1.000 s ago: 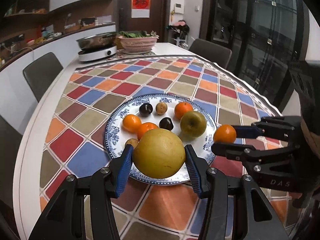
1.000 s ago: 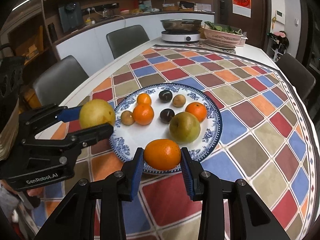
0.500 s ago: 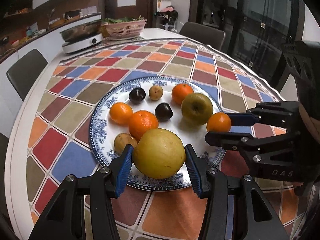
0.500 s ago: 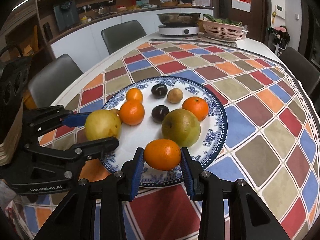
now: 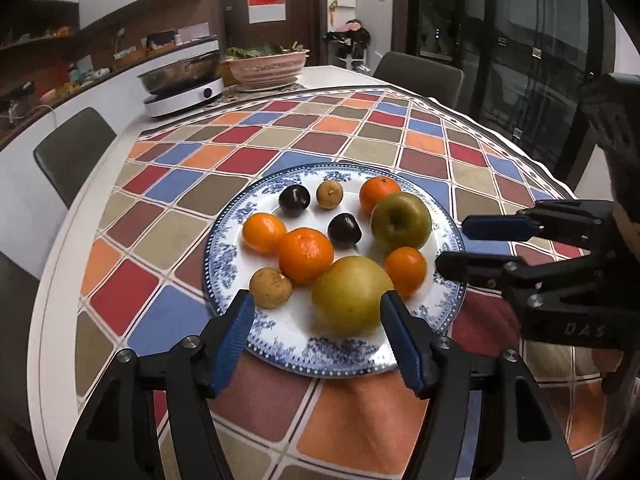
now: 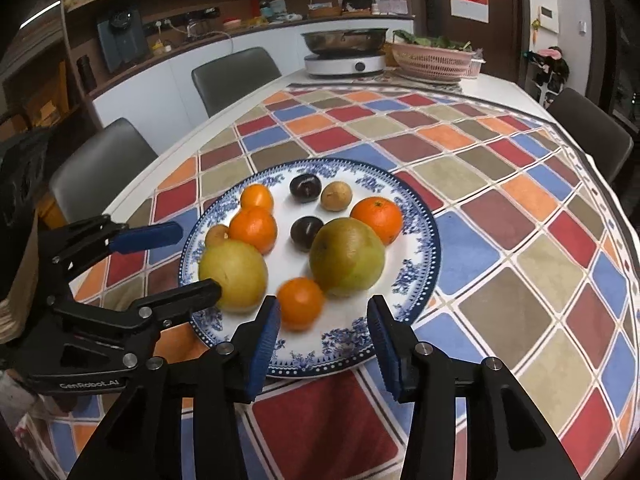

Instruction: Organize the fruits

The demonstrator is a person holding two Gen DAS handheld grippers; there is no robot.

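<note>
My left tongs (image 5: 316, 320) have just been opening and now stand apart around a large yellow pear (image 5: 352, 294), which rests on the near part of a blue-and-white plate (image 5: 450, 308) on the worktop's chequered cloth (image 5: 192, 184); one pad is still right at the pear's side, the other is clear of it. My right tongs (image 6: 322, 326) have likewise just been opening and stand apart, with a small orange (image 6: 300, 302) lying on the plate's near rim between them, closer to the left pad. The plate also holds a green pear (image 6: 347, 256), three more oranges, two dark plums and two small brown fruits.
</note>
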